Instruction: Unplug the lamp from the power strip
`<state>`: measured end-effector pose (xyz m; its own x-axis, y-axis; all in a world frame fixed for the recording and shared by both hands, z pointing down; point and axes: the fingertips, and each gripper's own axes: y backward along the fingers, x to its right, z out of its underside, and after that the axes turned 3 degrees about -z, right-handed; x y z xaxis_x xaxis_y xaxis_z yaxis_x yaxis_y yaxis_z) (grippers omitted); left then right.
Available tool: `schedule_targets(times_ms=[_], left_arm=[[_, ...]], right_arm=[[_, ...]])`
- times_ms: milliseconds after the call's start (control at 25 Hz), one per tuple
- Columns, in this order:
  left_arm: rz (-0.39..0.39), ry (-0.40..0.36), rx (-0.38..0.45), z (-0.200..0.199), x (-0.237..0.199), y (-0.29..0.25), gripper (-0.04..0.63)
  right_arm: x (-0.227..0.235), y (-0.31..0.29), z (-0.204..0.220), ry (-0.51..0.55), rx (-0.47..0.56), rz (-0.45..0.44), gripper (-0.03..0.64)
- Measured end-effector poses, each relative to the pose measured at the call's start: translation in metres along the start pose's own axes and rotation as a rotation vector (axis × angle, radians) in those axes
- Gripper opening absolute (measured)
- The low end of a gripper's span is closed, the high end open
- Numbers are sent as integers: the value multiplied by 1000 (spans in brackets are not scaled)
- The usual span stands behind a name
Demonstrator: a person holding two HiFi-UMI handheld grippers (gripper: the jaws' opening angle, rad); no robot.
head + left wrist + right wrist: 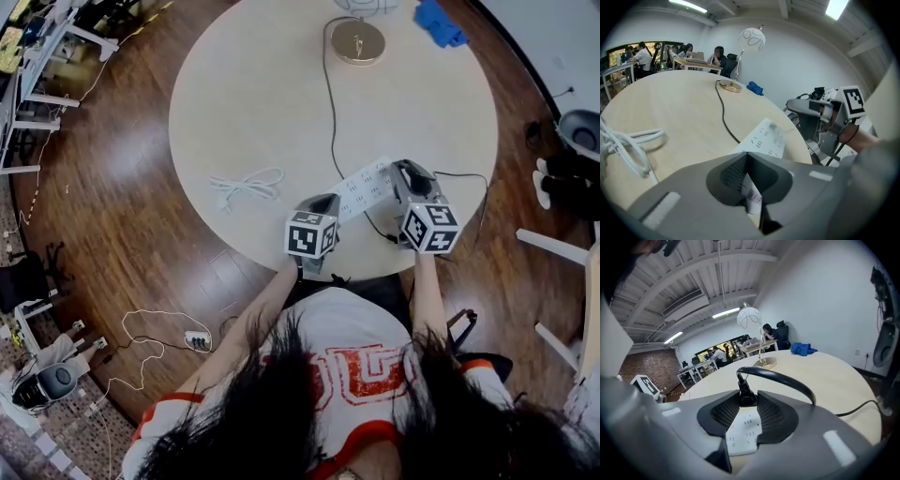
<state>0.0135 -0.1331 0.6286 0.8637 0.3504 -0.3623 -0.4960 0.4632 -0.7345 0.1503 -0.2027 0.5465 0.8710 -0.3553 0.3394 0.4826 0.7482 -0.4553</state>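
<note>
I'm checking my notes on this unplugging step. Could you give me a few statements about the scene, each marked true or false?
The left gripper is shut on the end of the strip. True.
The right gripper grips a black plug. True.
The lamp stands on the floor. False: it stands on the round table.
The cloth near the lamp is red. False: it is blue.

Round pale table (pixel 253 103), coiled white cable (pixel 246 186) on it, blue cloth (pixel 439 22) at far edge, wooden floor (pixel 112 234)
</note>
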Motion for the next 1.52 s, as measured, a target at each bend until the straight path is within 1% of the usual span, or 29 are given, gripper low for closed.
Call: schedule_targets(times_ms=[160, 320, 480, 560, 640, 720, 840, 920, 1080, 1280, 1360, 1400, 1520], left_arm=[[-1, 1, 5, -1, -2, -1, 0], [2, 1, 7, -2, -2, -1, 0], [4, -9, 5, -2, -2, -1, 0], [7, -22, 0, -1, -2, -2, 0], [11, -30, -5, -1, -3, -3, 0], [13, -31, -14, -1, -4, -3, 0], [10, -60, -41, 2, -5, 0, 0], [10, -84, -43, 1, -5, 4, 0], [26, -77, 10, -13, -2, 16, 0], [58, -84, 74, -31, 5, 33, 0], [75, -87, 95, -36, 7, 40, 0], [84, -90, 103, -38, 8, 43, 0], [113, -104, 121, -40, 11, 51, 0]], right_arm=[[27, 12, 24, 5, -80, 86, 118], [35, 18, 49, -8, -163, 120, 121], [35, 17, 70, 30, -234, 147, 129], [34, 16, 76, 47, -245, 155, 132], [34, 16, 81, 38, -253, 158, 162], [33, 18, 83, 7, -257, 155, 190], [31, 25, 84, -56, -250, 141, 195], [29, 32, 86, -95, -246, 134, 195], [26, 44, 96, -149, -250, 139, 195], [23, 61, 112, -175, -272, 185, 193], [21, 67, 112, -192, -255, 199, 180], [19, 69, 111, -203, -243, 204, 157], [9, 73, 102, -230, -182, 215, 40]])
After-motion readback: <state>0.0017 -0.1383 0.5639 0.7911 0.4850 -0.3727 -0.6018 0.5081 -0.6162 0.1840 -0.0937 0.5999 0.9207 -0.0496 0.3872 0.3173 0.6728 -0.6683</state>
